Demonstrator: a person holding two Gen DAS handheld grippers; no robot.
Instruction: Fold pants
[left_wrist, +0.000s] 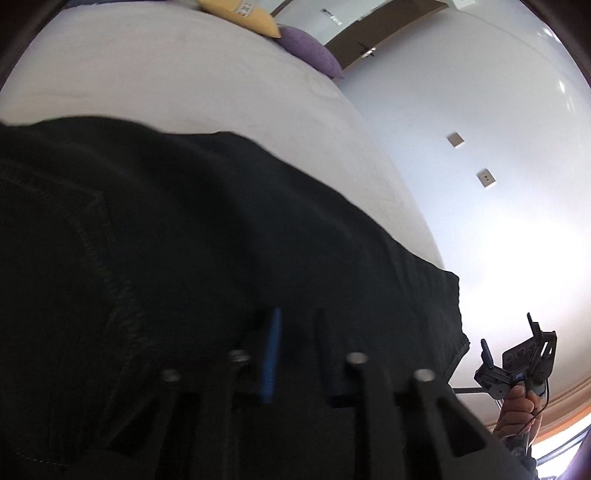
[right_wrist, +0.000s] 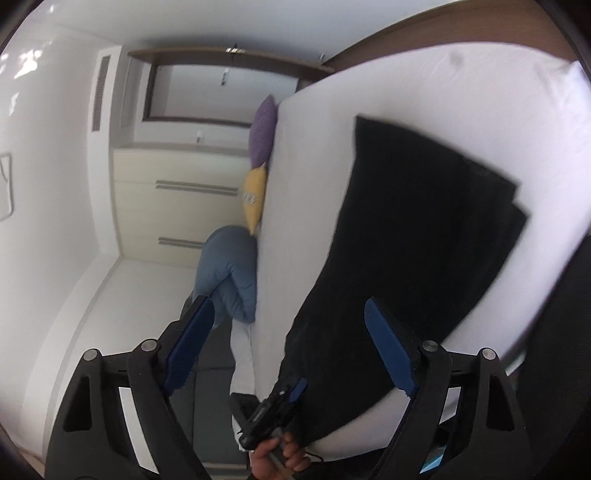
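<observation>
The black pants lie stretched along a white bed, legs together, hems at the far end. In the left wrist view the pants fill the lower left, with a pocket seam showing. My left gripper sits low over the waist end with its fingers close together and dark fabric between them; it also shows in the right wrist view at the pants' near edge. My right gripper is open and empty, held off the bed's near end; it shows open in the left wrist view.
A purple cushion, a yellow cushion and a blue bundle lie along the bed's far side. A cream cabinet and a doorway stand beyond. White wall with two sockets faces the left camera.
</observation>
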